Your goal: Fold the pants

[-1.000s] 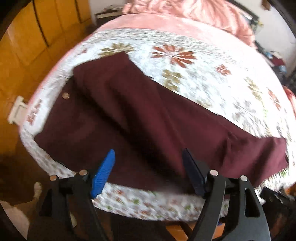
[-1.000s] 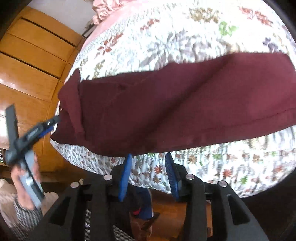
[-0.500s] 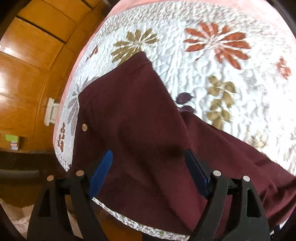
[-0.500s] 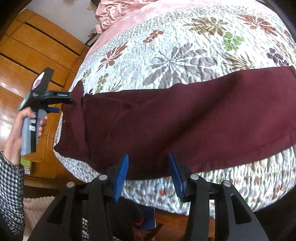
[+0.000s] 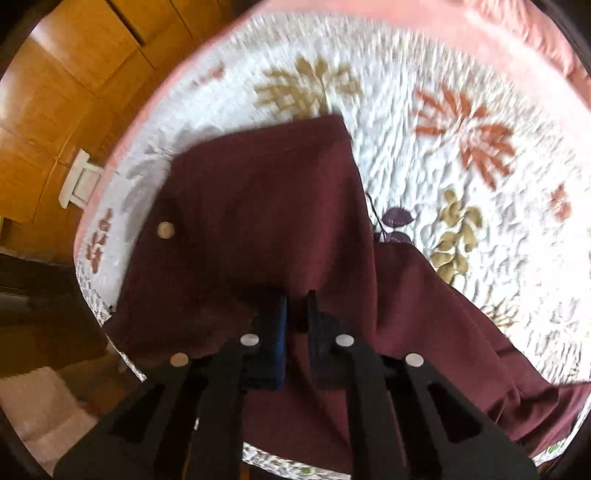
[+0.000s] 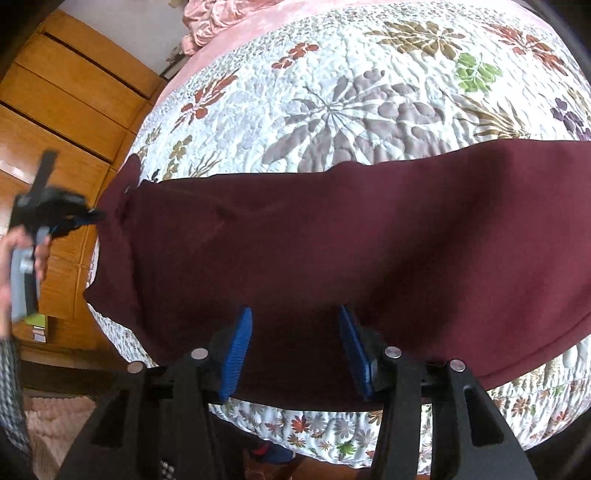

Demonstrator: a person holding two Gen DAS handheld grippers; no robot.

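Maroon pants point(image 6: 369, 229) lie lengthwise across the flowered quilt point(image 6: 351, 92), waist at the left. In the left wrist view the waist end point(image 5: 258, 206) shows a metal button point(image 5: 165, 229). My left gripper point(image 5: 297, 295) points steeply down at the waist, and its jaws are closing to a narrow slit with a pinch of maroon cloth between the pads. The right wrist view shows the same gripper point(image 6: 94, 216) touching the waistband edge, held by a hand point(image 6: 14, 251). My right gripper point(image 6: 293, 314) hovers over the near edge of the leg. Its jaws are opening and the pads press on nothing.
The bed's edge runs just below the pants in both views. A wooden wardrobe point(image 6: 55, 110) stands to the left, with a white wall fitting point(image 5: 79, 179) beside the bed. A pink blanket point(image 6: 221, 18) is bunched at the far end. A checked sleeve point(image 6: 11, 387) shows at the lower left.
My left gripper moved over the waist end and its wide jaws came together on the cloth. My right gripper dropped closer to the pants and its jaws spread wider.
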